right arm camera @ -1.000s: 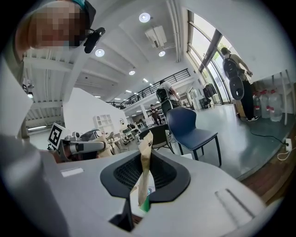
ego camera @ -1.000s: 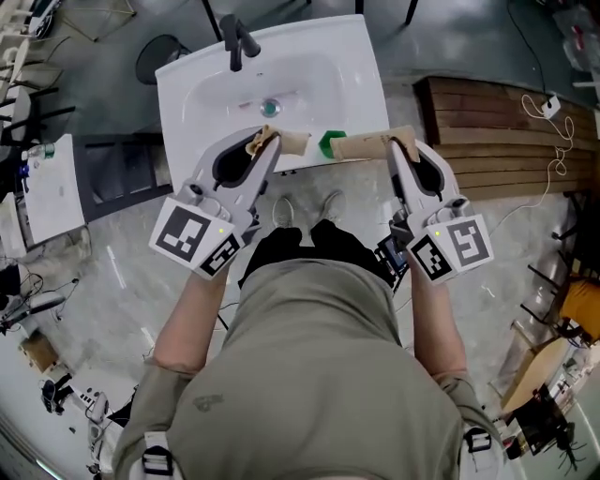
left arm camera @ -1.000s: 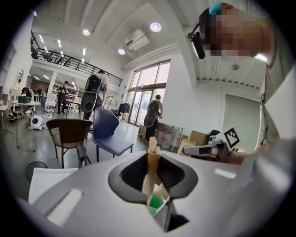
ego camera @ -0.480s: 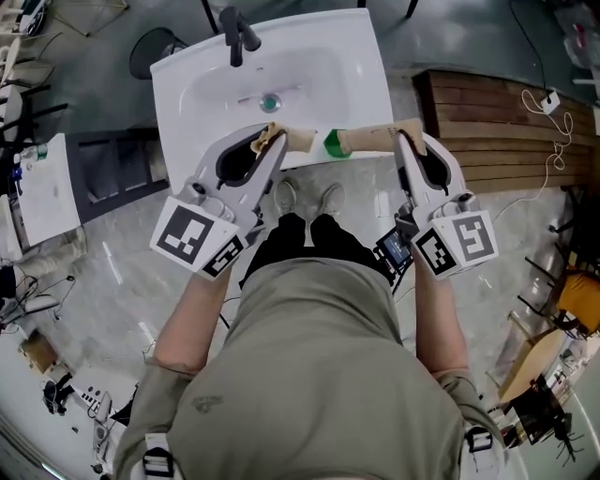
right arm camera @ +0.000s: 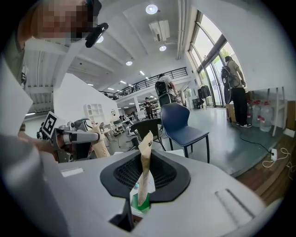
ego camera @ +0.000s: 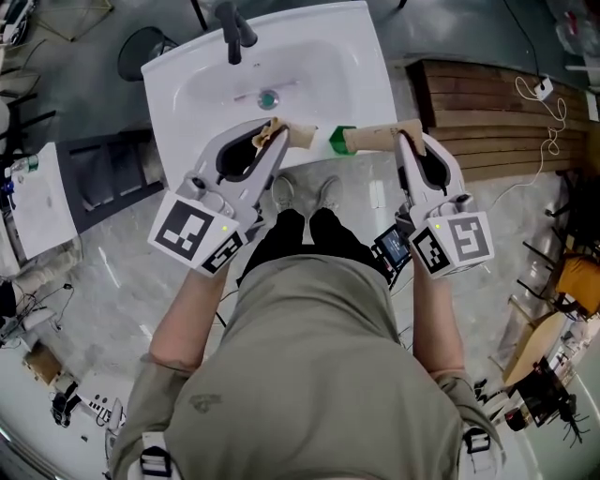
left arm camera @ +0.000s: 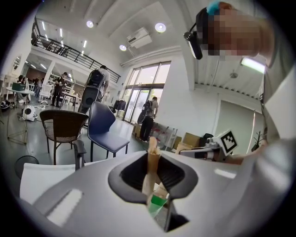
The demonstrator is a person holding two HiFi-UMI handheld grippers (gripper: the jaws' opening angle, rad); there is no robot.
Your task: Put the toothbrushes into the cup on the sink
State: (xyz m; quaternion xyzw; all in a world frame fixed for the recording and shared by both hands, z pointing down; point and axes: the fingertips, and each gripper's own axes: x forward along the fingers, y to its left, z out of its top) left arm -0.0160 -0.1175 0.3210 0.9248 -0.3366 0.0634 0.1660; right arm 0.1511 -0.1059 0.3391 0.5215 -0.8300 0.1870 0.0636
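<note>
My left gripper [ego camera: 272, 133] and right gripper [ego camera: 406, 138] each have fingers clenched on a paper-wrapped toothbrush [ego camera: 367, 140] at the sink's [ego camera: 361, 66] near edge. I see no cup; I judge both are yet to be placed.

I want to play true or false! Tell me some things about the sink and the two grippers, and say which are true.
1. The left gripper is shut on a brown paper packet. True.
2. The right gripper is empty. False: it is shut on a green-ended paper packet.
3. The sink is white with a black tap. True.
4. Both packets lie in the sink's bowl. False: the grippers hold them by the sink's front edge.
</note>
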